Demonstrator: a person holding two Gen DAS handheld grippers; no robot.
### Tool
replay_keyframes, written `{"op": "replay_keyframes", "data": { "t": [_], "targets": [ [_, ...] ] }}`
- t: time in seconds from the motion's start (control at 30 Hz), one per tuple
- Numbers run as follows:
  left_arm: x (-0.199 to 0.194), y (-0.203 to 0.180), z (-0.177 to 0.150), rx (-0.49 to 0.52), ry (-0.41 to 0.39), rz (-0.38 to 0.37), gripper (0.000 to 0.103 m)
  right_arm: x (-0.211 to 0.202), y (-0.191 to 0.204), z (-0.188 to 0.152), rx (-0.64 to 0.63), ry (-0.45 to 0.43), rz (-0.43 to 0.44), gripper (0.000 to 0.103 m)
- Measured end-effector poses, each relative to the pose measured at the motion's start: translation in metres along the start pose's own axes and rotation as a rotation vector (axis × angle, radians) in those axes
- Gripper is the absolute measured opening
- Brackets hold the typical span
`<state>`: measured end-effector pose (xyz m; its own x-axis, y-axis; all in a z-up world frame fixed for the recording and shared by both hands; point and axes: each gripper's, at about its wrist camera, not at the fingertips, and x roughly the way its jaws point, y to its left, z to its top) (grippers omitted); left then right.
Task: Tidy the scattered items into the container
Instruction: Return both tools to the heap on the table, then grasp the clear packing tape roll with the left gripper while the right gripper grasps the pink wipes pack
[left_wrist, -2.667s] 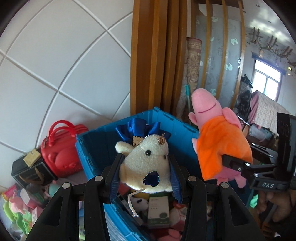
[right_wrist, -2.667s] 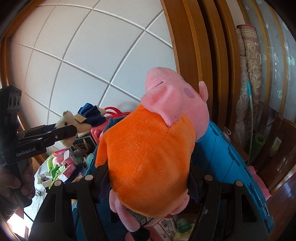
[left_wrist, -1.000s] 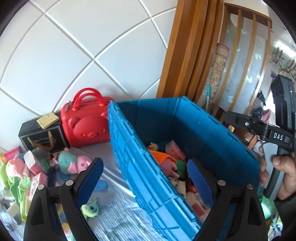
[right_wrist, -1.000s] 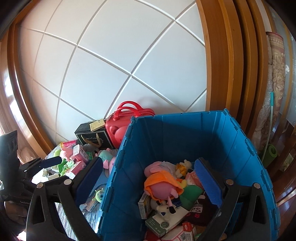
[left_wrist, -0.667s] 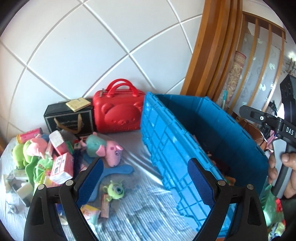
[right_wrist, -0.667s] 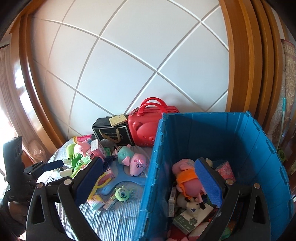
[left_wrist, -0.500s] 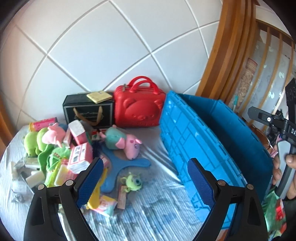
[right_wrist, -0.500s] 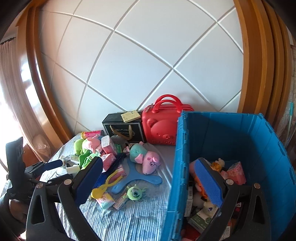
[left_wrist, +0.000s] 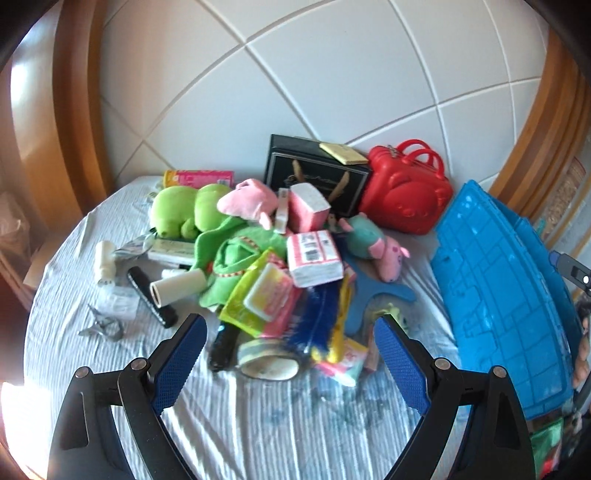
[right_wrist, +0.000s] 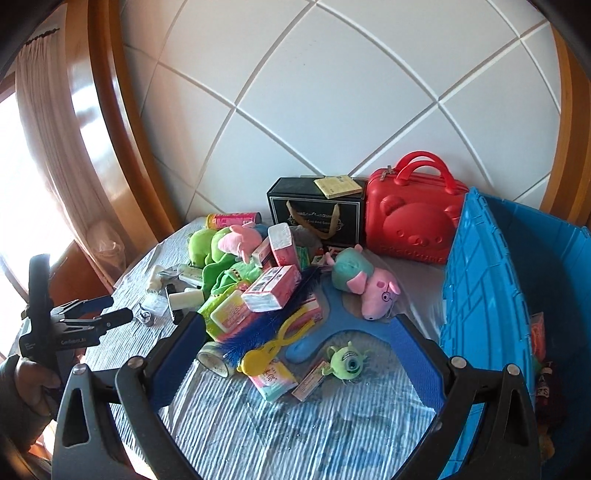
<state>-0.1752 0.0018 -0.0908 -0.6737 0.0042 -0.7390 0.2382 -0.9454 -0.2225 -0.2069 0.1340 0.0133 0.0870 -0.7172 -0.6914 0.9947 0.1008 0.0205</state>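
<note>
Both grippers, left gripper (left_wrist: 290, 349) and right gripper (right_wrist: 301, 349), hang empty with jaws wide over the bed (right_wrist: 258, 435). Beside the blue crate (right_wrist: 480, 295) lie 2 pink tissue packs, 1 pig plush (right_wrist: 364, 284) (teal-shirted), 1 green one-eyed monster toy (right_wrist: 347, 360).

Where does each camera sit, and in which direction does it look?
Left wrist view: on the left gripper, angled down at the toy pile; its two open fingers show.
Right wrist view: on the right gripper, angled down at the bed; its open fingers show, plus the other hand holding the left gripper.
Shared: red suitcase, blue crate, pig plush.
</note>
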Motion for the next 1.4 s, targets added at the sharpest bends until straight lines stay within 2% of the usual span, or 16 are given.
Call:
{"op": "replay_keyframes", "data": {
  "t": [0.13, 0.33, 0.5, 0.63, 0.77, 1.03, 1.1, 1.27, 1.4],
  "targets": [
    [0.008, 0.037, -0.009, -0.008, 0.031, 0.037, 0.093, 0.038, 0.023, -0.012, -0.032, 0.061, 0.041, 0.101],
    [0.041, 0.063, -0.027, 0.018, 0.103, 0.057, 0.093, 0.099, 0.052, -0.042, -0.094, 0.164, 0.074, 0.101],
    [0.086, 0.073, -0.045, 0.054, 0.188, 0.039, 0.093, 0.15, 0.062, -0.076, -0.104, 0.275, 0.072, 0.101],
    [0.124, 0.076, -0.059, 0.079, 0.245, 0.01, 0.093, 0.172, 0.065, -0.097, -0.086, 0.33, 0.059, 0.101],
    [0.154, 0.068, -0.069, 0.115, 0.288, -0.042, 0.093, 0.182, 0.065, -0.109, -0.066, 0.362, 0.051, 0.101],
    [0.211, 0.023, -0.09, 0.223, 0.389, -0.113, 0.093, 0.177, 0.05, -0.12, -0.02, 0.377, 0.011, 0.101],
    [0.218, 0.009, -0.096, 0.258, 0.392, -0.089, 0.093, 0.174, 0.046, -0.122, -0.011, 0.376, 0.003, 0.101],
    [0.239, -0.017, -0.105, 0.338, 0.362, 0.029, 0.099, 0.167, 0.037, -0.131, 0.014, 0.38, -0.01, 0.101],
    [0.254, -0.026, -0.109, 0.366, 0.338, 0.081, 0.103, 0.165, 0.033, -0.137, 0.027, 0.383, -0.014, 0.101]
  ]
}}
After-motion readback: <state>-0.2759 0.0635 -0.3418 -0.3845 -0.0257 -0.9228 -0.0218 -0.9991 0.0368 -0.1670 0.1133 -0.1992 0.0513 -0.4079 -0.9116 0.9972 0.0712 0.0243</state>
